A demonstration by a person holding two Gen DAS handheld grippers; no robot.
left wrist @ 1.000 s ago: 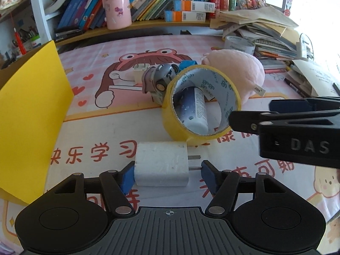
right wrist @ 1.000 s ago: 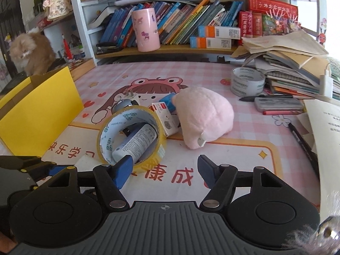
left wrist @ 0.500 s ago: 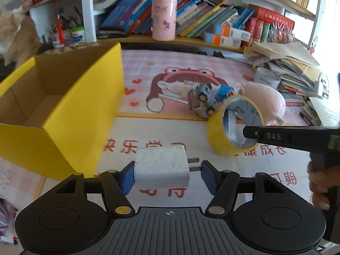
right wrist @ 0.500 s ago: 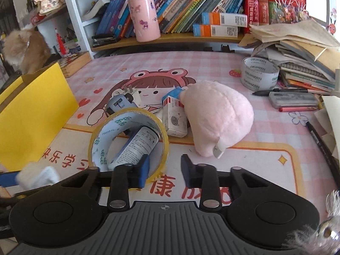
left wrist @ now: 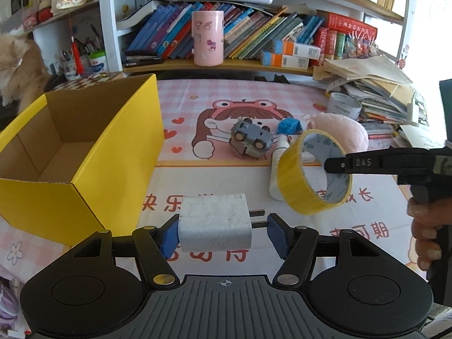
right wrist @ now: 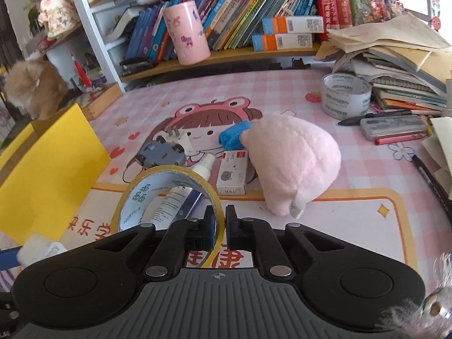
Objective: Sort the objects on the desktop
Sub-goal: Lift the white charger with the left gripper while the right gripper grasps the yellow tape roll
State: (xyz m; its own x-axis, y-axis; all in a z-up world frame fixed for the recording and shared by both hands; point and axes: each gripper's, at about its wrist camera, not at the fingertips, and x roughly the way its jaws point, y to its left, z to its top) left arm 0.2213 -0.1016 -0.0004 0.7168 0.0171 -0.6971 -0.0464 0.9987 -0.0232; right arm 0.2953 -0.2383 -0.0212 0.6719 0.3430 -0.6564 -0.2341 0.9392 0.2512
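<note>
I'm holding the white charger (left wrist: 216, 221) in my L gripper (left wrist: 223, 233), box (left wrist: 113, 152) at 10 o'clock; R gripper (right wrist: 219, 227) is pinching the yellow tape roll (right wrist: 166, 195).

White charger (left wrist: 215, 221) held aloft, yellow tape roll (left wrist: 312, 173) tilted, open yellow box (left wrist: 70, 152) left
</note>
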